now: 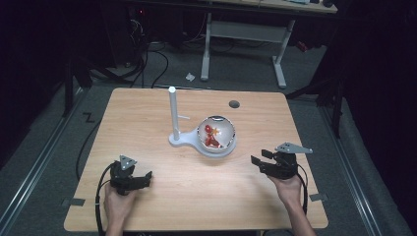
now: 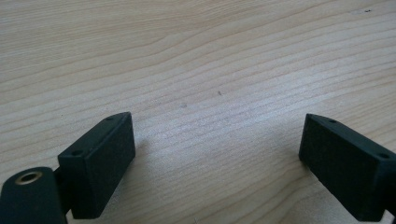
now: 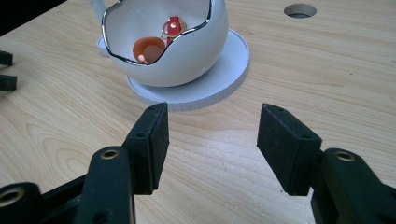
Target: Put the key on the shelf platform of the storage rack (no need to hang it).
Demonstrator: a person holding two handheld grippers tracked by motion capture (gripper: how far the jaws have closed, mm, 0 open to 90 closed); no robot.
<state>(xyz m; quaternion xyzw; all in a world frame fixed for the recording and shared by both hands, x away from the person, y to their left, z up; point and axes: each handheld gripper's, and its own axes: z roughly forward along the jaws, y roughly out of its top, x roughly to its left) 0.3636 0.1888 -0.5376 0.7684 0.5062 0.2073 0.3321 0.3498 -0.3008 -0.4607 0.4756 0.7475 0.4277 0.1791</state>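
At the left of the high view, the left gripper (image 1: 147, 176) rests low over the wooden surface (image 1: 147, 118) near its front edge, held by the person's left hand (image 1: 117, 200). Its jaws stand wide apart with nothing between them; in the left gripper view, the left gripper (image 2: 217, 154) has bare wood grain in its gap.

Toward the middle of the surface stands a white post (image 1: 173, 113), upright on a white base (image 1: 178, 140). Just beside it, to the right, a white bowl (image 1: 216, 132) with a wavy silver rim sits on a round white disc (image 1: 219, 150) that joins the base. Inside the bowl lie small red and orange pieces (image 1: 211, 135). Behind the bowl, a round hole (image 1: 234, 103) is cut into the surface.

At the right, the right gripper (image 1: 259, 161) is held by the right hand (image 1: 287, 189), pointing left toward the bowl and apart from it. In the right gripper view, the right gripper (image 3: 212, 140) is released, its jaws spread and holding nothing, with the bowl (image 3: 187, 51) near and just beyond them.
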